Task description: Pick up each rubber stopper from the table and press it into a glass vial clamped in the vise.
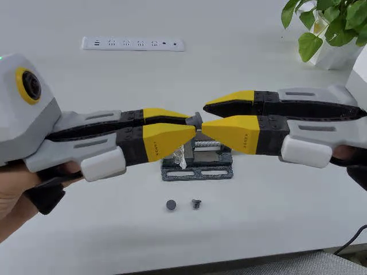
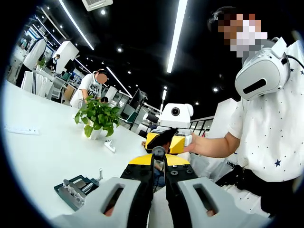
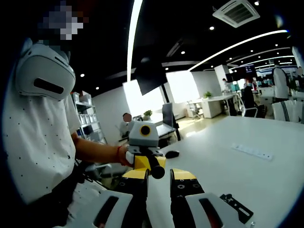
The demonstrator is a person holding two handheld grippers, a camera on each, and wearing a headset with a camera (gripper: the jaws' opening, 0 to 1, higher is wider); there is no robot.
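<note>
Rubber stopper (image 1: 197,118): light, soft, grippy, I judge; best pinched across head, plug end free. Left claw (image 1: 190,123) level, pointing right, clamped on it above vise (image 1: 198,171), off desk (image 1: 275,217). Two spare stoppers (image 1: 171,204) lie on desk before vise. Right claw (image 1: 203,114) level, facing left, jaws apart, tips beside stopper.

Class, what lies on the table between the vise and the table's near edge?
Two rubber stoppers in the head view: a round stopper and a second stopper beside it, apart from the vise.
</note>
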